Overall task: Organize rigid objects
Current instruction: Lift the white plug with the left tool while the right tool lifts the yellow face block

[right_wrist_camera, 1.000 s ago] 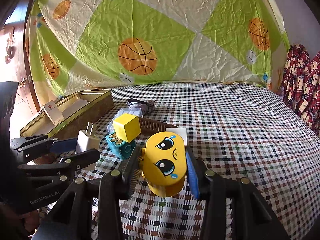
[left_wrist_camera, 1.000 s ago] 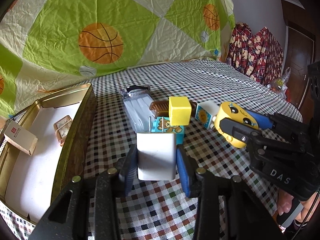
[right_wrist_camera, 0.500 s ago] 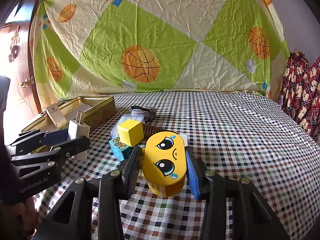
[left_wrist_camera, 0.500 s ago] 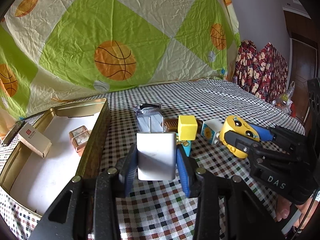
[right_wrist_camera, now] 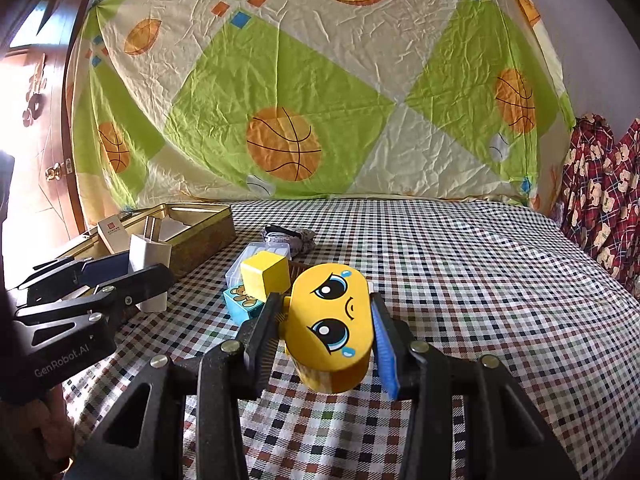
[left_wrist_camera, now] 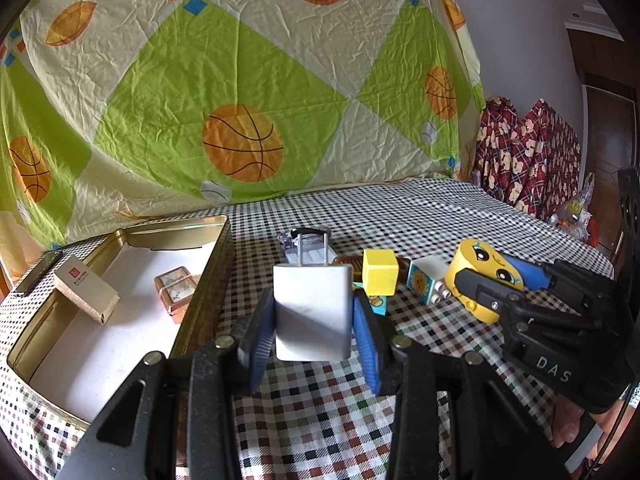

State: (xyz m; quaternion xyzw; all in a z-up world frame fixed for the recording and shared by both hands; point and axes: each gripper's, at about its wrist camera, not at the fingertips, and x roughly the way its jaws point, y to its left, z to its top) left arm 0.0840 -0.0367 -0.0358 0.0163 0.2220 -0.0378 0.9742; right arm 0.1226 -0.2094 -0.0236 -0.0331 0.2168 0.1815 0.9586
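lifted white charger [left_wrist_camera: 312, 316] sits clamped in left tool [left_wrist_camera: 314, 340].

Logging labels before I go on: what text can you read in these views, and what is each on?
"DAS": right gripper, on its black body.
"GenRobot.AI": left gripper, on its black body.
Small cardboard box in the tin: red stamp and print, too small to read.
Blocks: pictures only, no words.

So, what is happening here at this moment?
A person is sorting small objects with two hand-held grippers. The left gripper is shut on a white charger, beside the open tin box. The right gripper is shut on a yellow face toy. More blocks lie on the checked cloth.
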